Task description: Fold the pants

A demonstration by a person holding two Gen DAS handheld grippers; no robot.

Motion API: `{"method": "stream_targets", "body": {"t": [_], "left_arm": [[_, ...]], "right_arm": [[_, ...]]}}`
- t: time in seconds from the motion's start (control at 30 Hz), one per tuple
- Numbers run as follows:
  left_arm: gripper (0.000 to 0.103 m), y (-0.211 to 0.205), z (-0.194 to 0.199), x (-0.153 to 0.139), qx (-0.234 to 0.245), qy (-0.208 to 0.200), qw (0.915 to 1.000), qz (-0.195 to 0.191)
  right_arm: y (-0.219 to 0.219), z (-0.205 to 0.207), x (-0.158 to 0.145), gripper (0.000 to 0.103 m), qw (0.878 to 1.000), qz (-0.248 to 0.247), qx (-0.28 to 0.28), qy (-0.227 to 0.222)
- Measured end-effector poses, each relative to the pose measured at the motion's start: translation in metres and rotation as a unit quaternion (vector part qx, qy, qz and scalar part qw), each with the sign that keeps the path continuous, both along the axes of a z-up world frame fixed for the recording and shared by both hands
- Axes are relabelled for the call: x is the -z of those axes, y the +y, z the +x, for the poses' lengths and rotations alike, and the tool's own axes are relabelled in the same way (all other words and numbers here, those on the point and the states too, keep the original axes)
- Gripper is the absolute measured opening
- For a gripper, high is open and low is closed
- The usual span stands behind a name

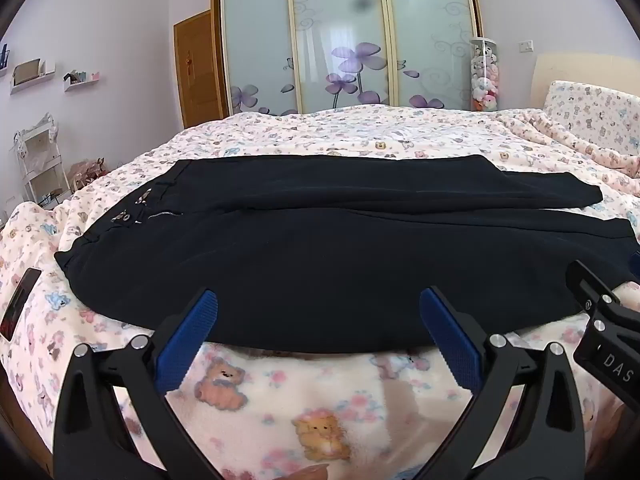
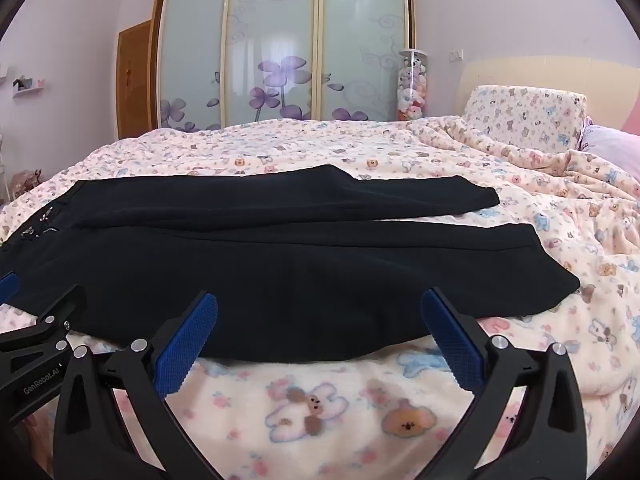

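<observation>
Fingers (image 1: 188,344) of our left gripper (image 1: 318,320) stand wide apart and grip nothing, just short of the near edge of the black pants (image 1: 320,256). Our right gripper (image 2: 320,320) beside it gapes equally, empty. We see the pants lying flat across the bear-print bed (image 2: 360,420), waistband left, legs running right, wardrobe (image 2: 280,48) behind.

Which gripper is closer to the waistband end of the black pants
Left. The left gripper hovers open at the near edge of the black pants, toward the waistband. The right gripper, also open, sits farther along toward the leg cuffs.
</observation>
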State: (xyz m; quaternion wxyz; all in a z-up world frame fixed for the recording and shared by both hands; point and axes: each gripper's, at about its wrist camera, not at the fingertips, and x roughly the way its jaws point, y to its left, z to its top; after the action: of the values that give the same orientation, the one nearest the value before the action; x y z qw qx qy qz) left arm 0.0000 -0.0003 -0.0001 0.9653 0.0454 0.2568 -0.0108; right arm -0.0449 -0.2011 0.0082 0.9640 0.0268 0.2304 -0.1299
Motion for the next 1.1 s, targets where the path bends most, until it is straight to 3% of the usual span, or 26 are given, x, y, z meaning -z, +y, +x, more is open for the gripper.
{"method": "stream_targets", "body": {"t": [1.1], "left_arm": [[0.101, -0.0036, 0.0001, 0.0009, 0.002, 0.004, 1.0, -0.002]], "right_arm": [[0.0008, 0.0005, 0.0009, 0.102, 1.0, -0.001, 0.001, 0.001]]}}
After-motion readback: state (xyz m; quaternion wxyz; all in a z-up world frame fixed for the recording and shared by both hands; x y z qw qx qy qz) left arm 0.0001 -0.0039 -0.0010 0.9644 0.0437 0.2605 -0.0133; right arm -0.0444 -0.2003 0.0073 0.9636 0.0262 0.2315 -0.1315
